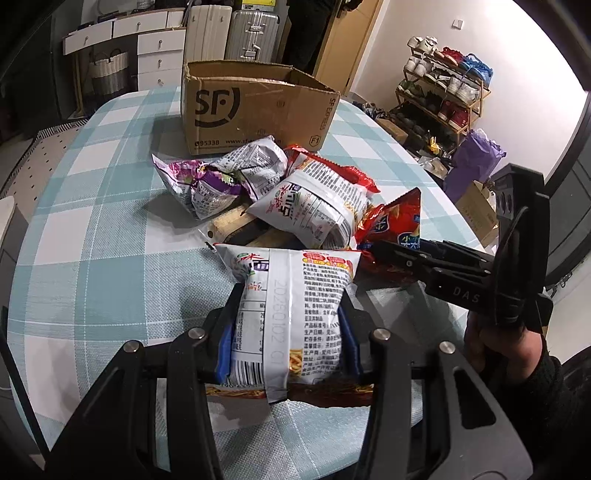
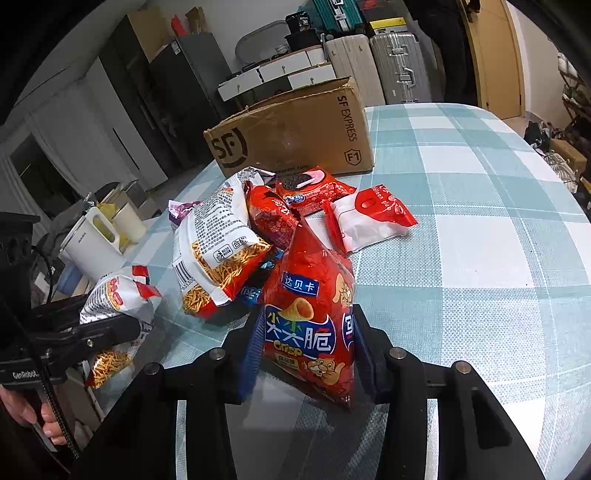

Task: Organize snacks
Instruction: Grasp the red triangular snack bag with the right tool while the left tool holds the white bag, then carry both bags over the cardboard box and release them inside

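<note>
**Snacks on hand, near to far**

My left gripper (image 1: 290,328) pinches a white noodle-snack bag (image 1: 291,306) over the checked tablecloth (image 1: 92,258). My right gripper (image 2: 306,354) clamps a red crisp bag (image 2: 310,317). Beyond: loose snack pile (image 2: 258,221), including a cookie pack (image 2: 310,186). Farthest: open cardboard box (image 1: 255,110) on the table.

White drawers (image 1: 159,40), silver suitcases (image 1: 251,35) and a shoe rack (image 1: 443,92) line the white-walled room.

Both wrist views close, sharing cardboard box (image 1: 255,107).
</note>
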`<control>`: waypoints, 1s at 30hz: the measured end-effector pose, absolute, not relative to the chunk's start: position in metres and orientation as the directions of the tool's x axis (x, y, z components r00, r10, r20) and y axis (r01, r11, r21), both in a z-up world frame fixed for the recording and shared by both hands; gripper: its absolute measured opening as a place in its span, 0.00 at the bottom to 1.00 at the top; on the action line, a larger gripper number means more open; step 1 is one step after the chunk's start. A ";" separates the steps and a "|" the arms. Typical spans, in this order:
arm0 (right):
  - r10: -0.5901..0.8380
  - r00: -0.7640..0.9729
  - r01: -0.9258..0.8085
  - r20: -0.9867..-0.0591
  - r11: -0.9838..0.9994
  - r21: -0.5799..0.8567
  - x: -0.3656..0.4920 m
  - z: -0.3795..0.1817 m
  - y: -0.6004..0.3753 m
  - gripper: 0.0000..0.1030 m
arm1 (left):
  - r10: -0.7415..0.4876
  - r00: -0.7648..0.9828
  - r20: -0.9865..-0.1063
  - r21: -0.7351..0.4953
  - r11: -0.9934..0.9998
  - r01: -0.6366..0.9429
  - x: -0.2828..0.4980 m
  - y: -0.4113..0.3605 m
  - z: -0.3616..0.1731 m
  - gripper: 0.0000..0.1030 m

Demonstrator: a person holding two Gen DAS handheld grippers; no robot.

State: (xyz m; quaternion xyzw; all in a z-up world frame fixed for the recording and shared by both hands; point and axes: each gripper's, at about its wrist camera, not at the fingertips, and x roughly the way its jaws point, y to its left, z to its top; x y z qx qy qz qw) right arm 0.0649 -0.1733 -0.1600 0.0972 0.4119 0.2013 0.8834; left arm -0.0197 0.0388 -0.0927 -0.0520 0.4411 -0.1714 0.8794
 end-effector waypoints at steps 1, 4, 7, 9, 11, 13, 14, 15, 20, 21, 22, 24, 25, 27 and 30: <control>0.433 0.583 -0.272 -0.687 0.901 0.337 0.064 -0.159 -0.175 0.43 | -0.347 0.553 -0.757 -0.242 0.936 0.256 -0.020 0.039 -0.091 0.42; 0.431 0.599 -0.262 -0.675 0.902 0.342 0.060 -0.154 -0.180 0.43 | -0.346 0.562 -0.752 -0.238 0.936 0.258 -0.022 0.040 -0.085 0.42; 0.435 0.614 -0.254 -0.658 0.899 0.357 0.053 -0.148 -0.187 0.43 | -0.344 0.575 -0.742 -0.231 0.937 0.263 -0.026 0.040 -0.077 0.42; 0.434 0.625 -0.251 -0.648 0.899 0.360 0.049 -0.143 -0.192 0.43 | -0.342 0.582 -0.737 -0.226 0.937 0.266 -0.028 0.039 -0.072 0.42; 0.437 0.640 -0.252 -0.632 0.896 0.366 0.043 -0.134 -0.195 0.43 | -0.339 0.591 -0.732 -0.220 0.939 0.265 -0.029 0.040 -0.066 0.42; 0.442 0.655 -0.259 -0.614 0.893 0.367 0.039 -0.123 -0.198 0.43 | -0.339 0.597 -0.727 -0.221 0.939 0.264 -0.030 0.040 -0.060 0.42; 0.445 0.663 -0.266 -0.602 0.892 0.367 0.036 -0.117 -0.199 0.43 | -0.341 0.599 -0.725 -0.224 0.938 0.263 -0.030 0.041 -0.057 0.42; 0.451 0.668 -0.272 -0.592 0.888 0.370 0.034 -0.111 -0.199 0.43 | -0.343 0.600 -0.723 -0.226 0.938 0.263 -0.029 0.041 -0.055 0.42; 0.487 0.684 -0.318 -0.543 0.869 0.380 0.030 -0.078 -0.200 0.43 | -0.333 0.616 -0.714 -0.208 0.941 0.269 -0.017 0.041 -0.038 0.42; 0.492 0.686 -0.326 -0.536 0.866 0.378 0.031 -0.072 -0.200 0.43 | -0.333 0.617 -0.713 -0.206 0.940 0.270 -0.014 0.041 -0.035 0.42; 0.498 0.685 -0.339 -0.531 0.864 0.373 0.033 -0.065 -0.199 0.43 | -0.338 0.616 -0.712 -0.205 0.939 0.277 -0.009 0.041 -0.031 0.42; 0.509 0.683 -0.356 -0.524 0.858 0.369 0.036 -0.054 -0.198 0.43 | -0.341 0.614 -0.712 -0.201 0.937 0.287 0.002 0.041 -0.025 0.42; 0.520 0.680 -0.369 -0.517 0.852 0.371 0.040 -0.047 -0.198 0.43 | -0.338 0.616 -0.711 -0.195 0.937 0.289 0.008 0.042 -0.020 0.42; 0.528 0.678 -0.383 -0.511 0.847 0.369 0.046 -0.037 -0.198 0.43 | -0.335 0.621 -0.708 -0.190 0.938 0.289 0.019 0.044 -0.012 0.42; 0.547 0.674 -0.405 -0.497 0.836 0.371 0.060 -0.019 -0.199 0.43 | -0.334 0.632 -0.700 -0.186 0.939 0.289 0.039 0.046 0.003 0.42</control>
